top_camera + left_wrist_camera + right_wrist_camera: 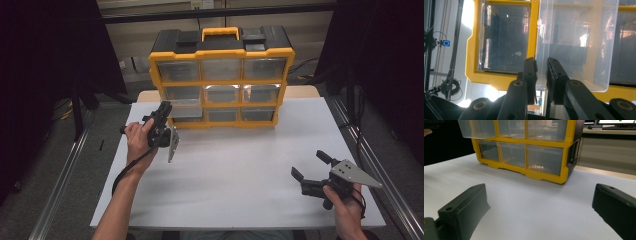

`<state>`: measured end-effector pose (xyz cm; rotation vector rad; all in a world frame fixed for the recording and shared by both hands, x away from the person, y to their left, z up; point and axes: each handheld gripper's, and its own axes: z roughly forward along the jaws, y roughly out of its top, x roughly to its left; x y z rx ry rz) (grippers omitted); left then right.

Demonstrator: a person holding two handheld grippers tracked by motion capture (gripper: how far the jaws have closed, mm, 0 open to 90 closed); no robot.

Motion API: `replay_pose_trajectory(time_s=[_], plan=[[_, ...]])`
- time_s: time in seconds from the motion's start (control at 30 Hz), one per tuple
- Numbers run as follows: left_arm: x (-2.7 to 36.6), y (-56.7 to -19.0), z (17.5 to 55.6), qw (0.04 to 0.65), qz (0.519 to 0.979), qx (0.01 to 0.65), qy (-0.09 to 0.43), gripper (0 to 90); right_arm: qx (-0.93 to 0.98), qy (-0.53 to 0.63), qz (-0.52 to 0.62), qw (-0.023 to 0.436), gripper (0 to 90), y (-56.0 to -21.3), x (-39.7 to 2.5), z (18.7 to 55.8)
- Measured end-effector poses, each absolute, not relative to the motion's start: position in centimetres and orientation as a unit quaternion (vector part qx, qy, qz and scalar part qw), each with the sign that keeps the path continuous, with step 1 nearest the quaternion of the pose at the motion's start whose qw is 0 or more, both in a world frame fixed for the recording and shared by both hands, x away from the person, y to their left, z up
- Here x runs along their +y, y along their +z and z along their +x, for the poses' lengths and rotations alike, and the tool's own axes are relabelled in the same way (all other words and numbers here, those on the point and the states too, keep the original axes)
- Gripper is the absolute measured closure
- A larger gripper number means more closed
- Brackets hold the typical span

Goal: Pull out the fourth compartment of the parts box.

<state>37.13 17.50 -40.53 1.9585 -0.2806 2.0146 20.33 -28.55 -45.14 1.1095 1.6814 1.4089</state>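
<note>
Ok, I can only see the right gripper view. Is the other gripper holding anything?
Observer: Yes. In the left gripper view, the left gripper is shut on the front lip of a clear drawer.
Operator: Which drawer is that?
Observer: In the high view, it's the left one in the middle of three rows in the yellow organizer, and it sticks partly out.
Operator: What's on top of the box?
Observer: A yellow handle on a black lid.
</note>
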Motion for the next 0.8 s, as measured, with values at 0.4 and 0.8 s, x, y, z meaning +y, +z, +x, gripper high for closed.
replay_pose_trajectory(time_s=[0.4,0.8], plan=[[17.49,-40.50,36.77,0.153,0.683,-0.101,0.707,78.6,0.644,0.540,0.425,0.335,0.0,-45.12,-28.53,20.33],[17.65,-40.38,36.37,0.149,0.681,-0.110,0.708,78.8,0.645,0.540,0.425,0.335,0.0,-45.12,-28.54,20.32]])
